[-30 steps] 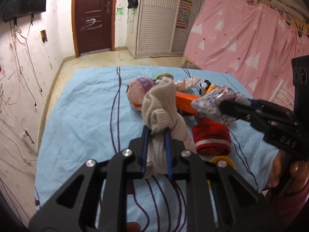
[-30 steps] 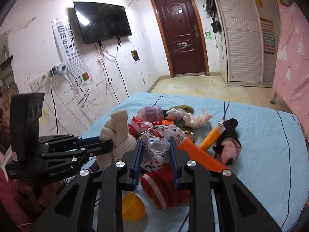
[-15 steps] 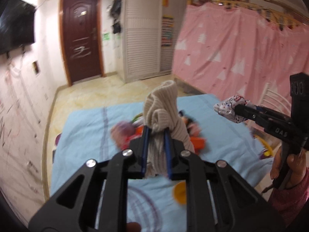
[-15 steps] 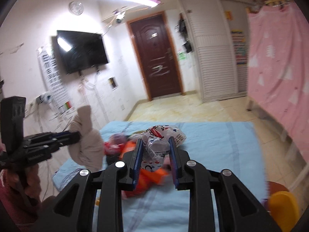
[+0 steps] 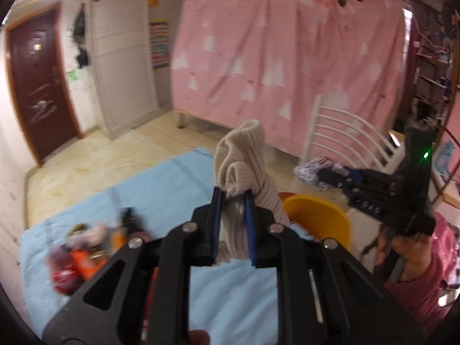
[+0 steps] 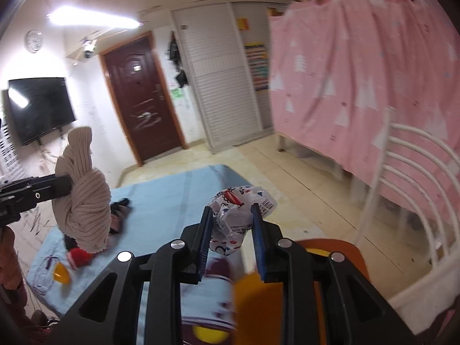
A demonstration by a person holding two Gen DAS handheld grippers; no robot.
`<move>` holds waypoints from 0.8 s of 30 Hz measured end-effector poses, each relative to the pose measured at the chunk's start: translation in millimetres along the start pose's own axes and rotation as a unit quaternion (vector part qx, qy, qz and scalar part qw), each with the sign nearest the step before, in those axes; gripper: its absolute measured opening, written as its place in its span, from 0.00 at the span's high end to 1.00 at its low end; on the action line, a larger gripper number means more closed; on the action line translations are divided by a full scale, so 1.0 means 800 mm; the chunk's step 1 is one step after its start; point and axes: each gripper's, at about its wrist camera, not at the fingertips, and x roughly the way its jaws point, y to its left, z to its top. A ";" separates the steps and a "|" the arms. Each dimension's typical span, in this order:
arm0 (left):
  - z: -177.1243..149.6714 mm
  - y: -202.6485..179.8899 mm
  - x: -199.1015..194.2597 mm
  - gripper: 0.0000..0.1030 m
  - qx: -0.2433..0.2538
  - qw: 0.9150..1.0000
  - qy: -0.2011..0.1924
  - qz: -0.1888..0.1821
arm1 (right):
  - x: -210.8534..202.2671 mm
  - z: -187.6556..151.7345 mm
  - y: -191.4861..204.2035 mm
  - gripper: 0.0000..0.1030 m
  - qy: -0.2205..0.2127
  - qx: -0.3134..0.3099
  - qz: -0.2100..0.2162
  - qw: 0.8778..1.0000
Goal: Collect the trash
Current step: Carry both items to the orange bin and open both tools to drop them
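Observation:
My left gripper (image 5: 233,201) is shut on a beige knitted cloth (image 5: 244,158) and holds it in the air above the blue bed sheet (image 5: 149,189). The cloth also shows at the left of the right wrist view (image 6: 84,195). My right gripper (image 6: 233,224) is shut on a crumpled printed plastic bag (image 6: 238,215), lifted off the bed. That bag shows in the left wrist view (image 5: 312,171), held over a yellow bin (image 5: 319,221). A pile of leftover items (image 5: 86,250) lies on the bed at the left.
An orange and yellow container (image 6: 287,287) sits right under my right gripper. A white chair (image 5: 345,141) stands by the pink curtain (image 5: 287,57). A red item (image 6: 79,257) and a yellow piece (image 6: 60,273) lie on the sheet. The door (image 6: 141,97) is far back.
Both grippers have lifted off the bed and swung to the right with their loads. The pile has fallen behind to the left, and the yellow bin and white chair have come into view.

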 end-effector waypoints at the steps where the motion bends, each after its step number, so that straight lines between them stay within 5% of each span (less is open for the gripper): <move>1: 0.005 -0.010 0.010 0.86 0.003 1.000 0.005 -0.007 | -0.001 -0.006 -0.012 0.81 0.003 0.003 -0.013 1.000; 14: 0.018 -0.127 0.141 0.85 0.034 0.992 0.096 -0.076 | 0.040 -0.074 -0.114 0.75 0.064 0.091 -0.036 0.993; 19: 0.017 -0.134 0.157 0.82 0.029 0.989 0.103 -0.100 | 0.039 -0.081 -0.127 0.58 0.066 0.108 -0.051 0.991; 22: 0.016 -0.131 0.151 0.74 0.025 0.989 0.099 -0.105 | 0.038 -0.077 -0.135 0.53 0.061 0.117 -0.059 0.989; 24: 0.015 -0.126 0.144 0.58 0.021 0.990 0.093 -0.104 | 0.037 -0.077 -0.137 0.51 0.059 0.120 -0.058 0.989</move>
